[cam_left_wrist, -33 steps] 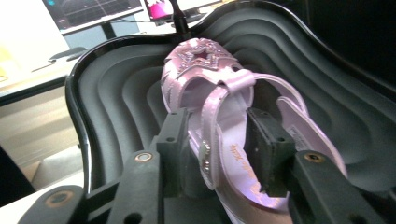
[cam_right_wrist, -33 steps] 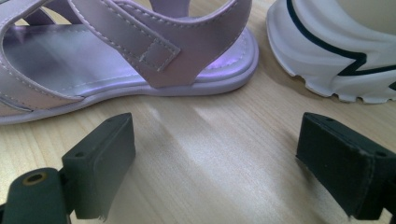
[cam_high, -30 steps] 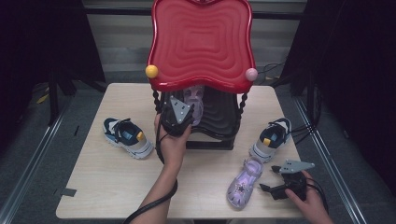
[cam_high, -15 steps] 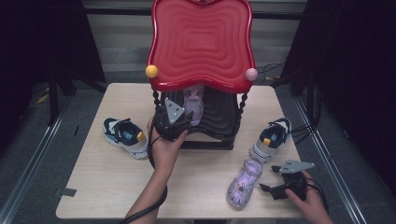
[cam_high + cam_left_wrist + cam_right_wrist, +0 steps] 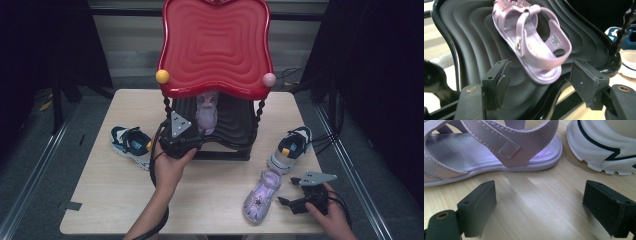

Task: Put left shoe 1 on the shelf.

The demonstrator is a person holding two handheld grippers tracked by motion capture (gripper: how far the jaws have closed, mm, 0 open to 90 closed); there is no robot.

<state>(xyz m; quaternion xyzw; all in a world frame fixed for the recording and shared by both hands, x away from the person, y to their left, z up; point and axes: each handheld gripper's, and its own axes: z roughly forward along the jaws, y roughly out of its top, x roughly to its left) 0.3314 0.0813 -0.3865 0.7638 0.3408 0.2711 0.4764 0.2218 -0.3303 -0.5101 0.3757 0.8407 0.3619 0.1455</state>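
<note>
Lilac sandal [image 5: 531, 42] lies heel-out on the black ribbed shelf [image 5: 474, 37] under the red top [image 5: 216, 45] — let go, since the left gripper [image 5: 540, 82] has just been opening, jaws clear of its heel — while the right gripper [image 5: 539, 207] waits wide by its mate [image 5: 489, 150].

pink sandal [image 5: 534, 42] lies on the black ridged shelf [image 5: 474, 37], just beyond the open gripper [image 5: 541, 82].

Pale wooden desk in a dim, dark-curtained room

The desk [image 5: 110, 200] stands on a grey floor [image 5: 45, 165] with metal rails [image 5: 30, 175] along both sides; black drapes [image 5: 50, 45] flank a light panelled wall [image 5: 130, 45] behind.
</note>
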